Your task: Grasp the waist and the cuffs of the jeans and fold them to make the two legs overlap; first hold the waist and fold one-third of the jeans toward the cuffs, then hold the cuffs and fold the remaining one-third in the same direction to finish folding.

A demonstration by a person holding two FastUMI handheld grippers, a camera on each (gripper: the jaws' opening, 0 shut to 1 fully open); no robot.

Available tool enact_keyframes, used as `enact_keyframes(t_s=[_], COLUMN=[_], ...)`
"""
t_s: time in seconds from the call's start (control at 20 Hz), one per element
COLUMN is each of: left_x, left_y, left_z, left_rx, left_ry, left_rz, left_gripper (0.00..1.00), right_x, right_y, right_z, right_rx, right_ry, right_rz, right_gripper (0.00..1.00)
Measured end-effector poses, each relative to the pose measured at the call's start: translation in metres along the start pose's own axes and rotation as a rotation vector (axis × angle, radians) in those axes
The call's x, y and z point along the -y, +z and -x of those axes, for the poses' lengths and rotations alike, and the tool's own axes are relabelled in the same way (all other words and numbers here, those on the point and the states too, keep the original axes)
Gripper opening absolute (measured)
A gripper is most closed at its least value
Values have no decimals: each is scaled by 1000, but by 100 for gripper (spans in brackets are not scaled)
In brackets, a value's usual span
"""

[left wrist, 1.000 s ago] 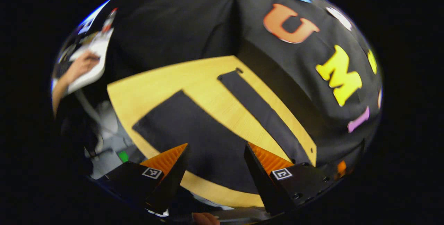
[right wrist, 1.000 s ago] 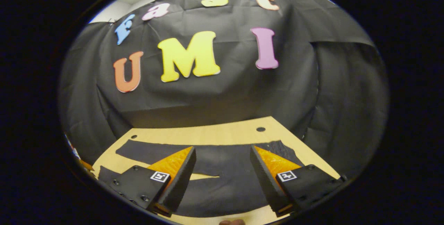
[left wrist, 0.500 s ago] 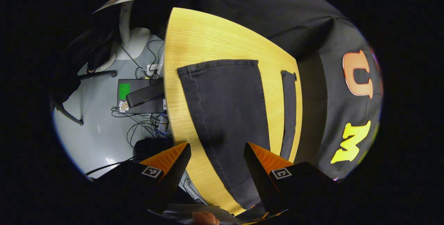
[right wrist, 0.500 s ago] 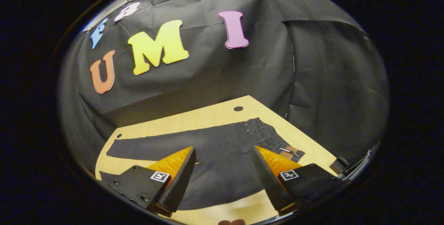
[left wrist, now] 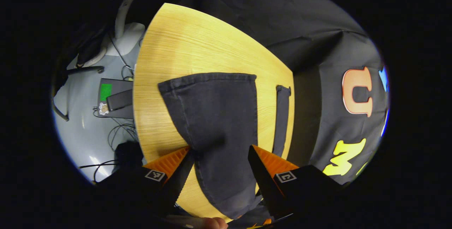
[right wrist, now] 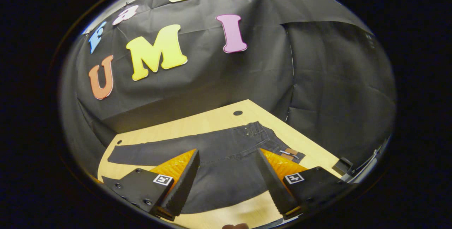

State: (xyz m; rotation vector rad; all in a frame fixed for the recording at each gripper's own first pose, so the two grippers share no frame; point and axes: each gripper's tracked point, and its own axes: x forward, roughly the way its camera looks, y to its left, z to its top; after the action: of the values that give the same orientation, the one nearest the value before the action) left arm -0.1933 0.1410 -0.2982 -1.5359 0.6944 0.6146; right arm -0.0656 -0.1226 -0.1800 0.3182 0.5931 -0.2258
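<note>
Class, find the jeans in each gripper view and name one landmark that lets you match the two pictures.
Left gripper view: the jeans lie at centre, one leg's cuff end between the open left gripper, the other leg a strip to the right.
Right gripper view: low centre, waist at right, beyond the open right gripper.
Shared landmark: the table.

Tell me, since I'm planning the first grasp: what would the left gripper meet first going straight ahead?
Probably the near leg of the dark grey denim jeans, flat on the yellow wooden table; the left gripper stands open above it, though depth is unclear.
</note>
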Motion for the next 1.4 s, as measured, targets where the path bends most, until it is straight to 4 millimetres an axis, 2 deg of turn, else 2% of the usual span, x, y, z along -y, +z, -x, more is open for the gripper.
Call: enact_keyframes(t_s=[0.05,0.1,0.15,0.2,0.25,0.3,0.35,0.4,0.45,0.5,0.55,0.6,0.65,0.7,0.8,0.95,1.05,1.1,1.15,1.2,1.25,1.35,1.4], left_x=[3,6,5,4,2,-13,-24,-22,-22,-22,-20,-20,-20,-20,-21,-20,-20,-20,-20,-20,-20,-20,-20], left_y=[1,1,4,6,5,6,8,8,8,8,7,7,7,7,8,8,8,9,8,9,8,8,8], left_z=[-6,-10,-10,-12,-14,-12,-15,-17,-19,-19,-19,-18,-19,-19,-19,-20,-20,-20,-20,-20,-20,-20,-20], left_rx=[-1,1,4,7,-12,-33,-23,-14,-5,-2,-1,-2,-6,-8,-9,-13,-19,-22,-23,-23,-22,-17,-17], left_ry=[-25,-47,-63,-69,-72,-2,18,15,14,19,22,21,15,8,3,10,9,9,10,12,13,18,20], left_rz=[9,26,45,63,85,65,67,68,55,35,23,25,38,54,57,47,64,71,73,67,60,51,50], left_gripper=[97,92,100,84,93,83,46,9,8,8,7,6,6,6,6,5,5,6,6,6,6,5,5], right_x=[4,8,13,20,26,32,37,44,53,66,78,89,101,110,131,140,134,130,127,125,124,126,132], right_y=[-3,-6,-10,-13,-17,-21,-24,-26,-28,-31,-38,-47,-58,-67,-86,-106,-114,-117,-121,-119,-118,-119,-123], right_z=[-1,-2,-3,-5,-8,-11,-14,-17,-21,-25,-26,-30,-34,-37,-42,-54,-67,-74,-78,-84,-92,-99,-99], right_rx=[-6,-12,-21,-32,-48,-72,-96,-117,-139,-158,-185,-218,-260,-297,-373,-442,-479,-495,-518,-497,-498,-508,-524], right_ry=[-9,-19,-27,-38,-47,-52,-46,-50,-59,-80,-103,-119,-137,-149,-191,-200,-188,-179,-176,-169,-169,-196,-226], right_rz=[-10,-24,-40,-60,-75,-83,-95,-113,-137,-167,-201,-256,-328,-415,-574,-668,-699,-711,-717,-716,-711,-690,-663], right_gripper=[99,99,99,99,99,98,99,99,99,94,99,99,94,99,98,98,98,92,92,98,93,93,81])
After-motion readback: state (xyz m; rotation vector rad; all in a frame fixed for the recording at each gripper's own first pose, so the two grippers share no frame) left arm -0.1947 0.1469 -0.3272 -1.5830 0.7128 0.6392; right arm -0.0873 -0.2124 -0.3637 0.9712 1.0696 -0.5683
